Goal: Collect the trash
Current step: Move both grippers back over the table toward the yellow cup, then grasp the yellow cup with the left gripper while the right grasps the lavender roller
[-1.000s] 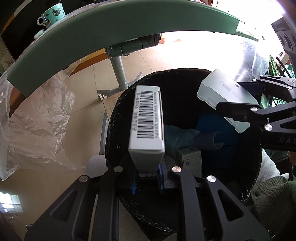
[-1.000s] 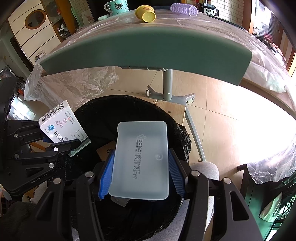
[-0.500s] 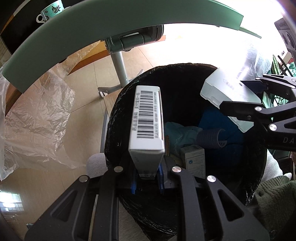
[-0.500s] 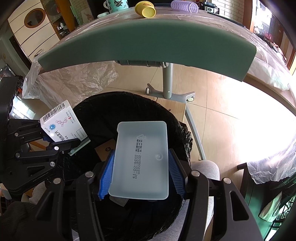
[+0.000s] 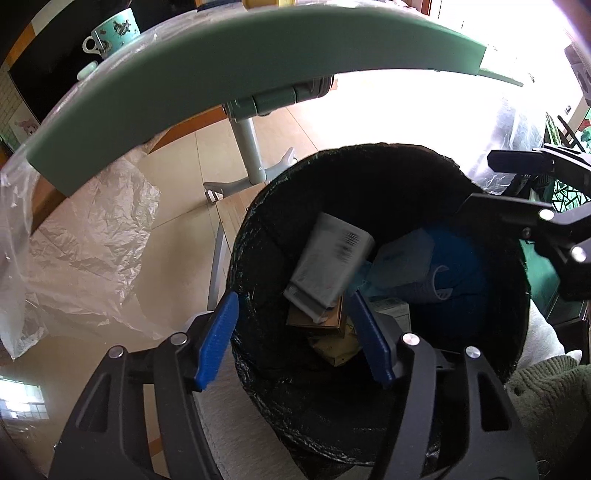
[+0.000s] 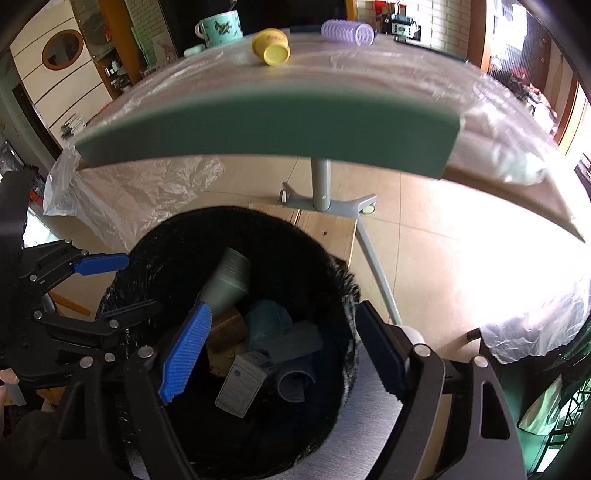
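Note:
A black-lined trash bin [image 5: 258, 236] stands below both grippers and also shows in the right wrist view [image 6: 170, 236]. My left gripper [image 5: 295, 336] is open and empty above it. The white barcode box [image 5: 328, 266] is blurred, falling inside the bin. My right gripper [image 6: 284, 354] is open and empty over the bin. The frosted plastic case [image 6: 227, 280] is blurred, dropping inside. Other boxes and blue trash [image 6: 269, 332] lie in the bin. Each gripper shows at the edge of the other's view.
A green table edge [image 6: 258, 125] arches over the bin, on a grey leg [image 6: 321, 184]. On the plastic-covered top sit a teal mug [image 6: 218, 27], a yellow cap [image 6: 271, 48] and a purple roller [image 6: 347, 31]. Clear plastic sheet [image 5: 85, 236] hangs at left.
Both grippers have opened. The barcode box has left the left gripper and the frosted case has left the right gripper; both are dropping into the bin.

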